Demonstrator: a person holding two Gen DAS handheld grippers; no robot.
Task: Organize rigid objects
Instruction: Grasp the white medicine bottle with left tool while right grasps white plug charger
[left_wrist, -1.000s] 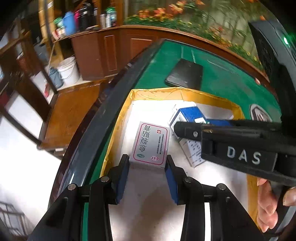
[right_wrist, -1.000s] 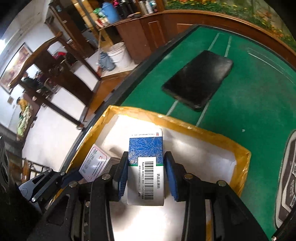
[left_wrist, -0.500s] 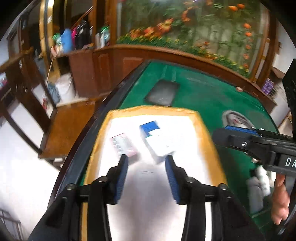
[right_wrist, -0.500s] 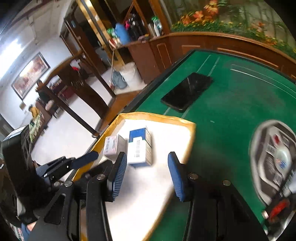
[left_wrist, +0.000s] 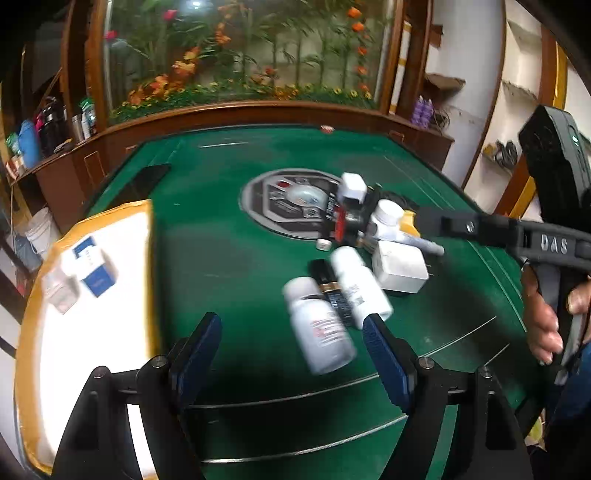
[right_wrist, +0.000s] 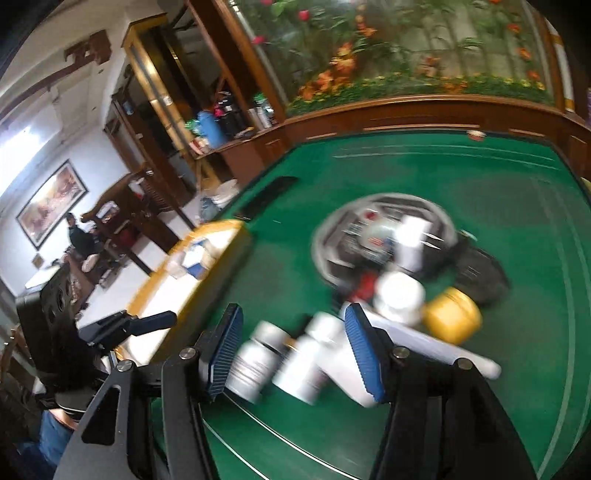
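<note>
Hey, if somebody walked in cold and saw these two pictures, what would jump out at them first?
Probably the jumble of white bottles, a white box and a yellow-capped jar on the green table, just right of its round centre panel. Next, the yellow-rimmed tray at the left edge, with two small boxes inside.

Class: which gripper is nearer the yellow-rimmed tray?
Left. The left gripper hangs beside the tray; the right gripper is farther off, over the clutter of bottles.
</note>
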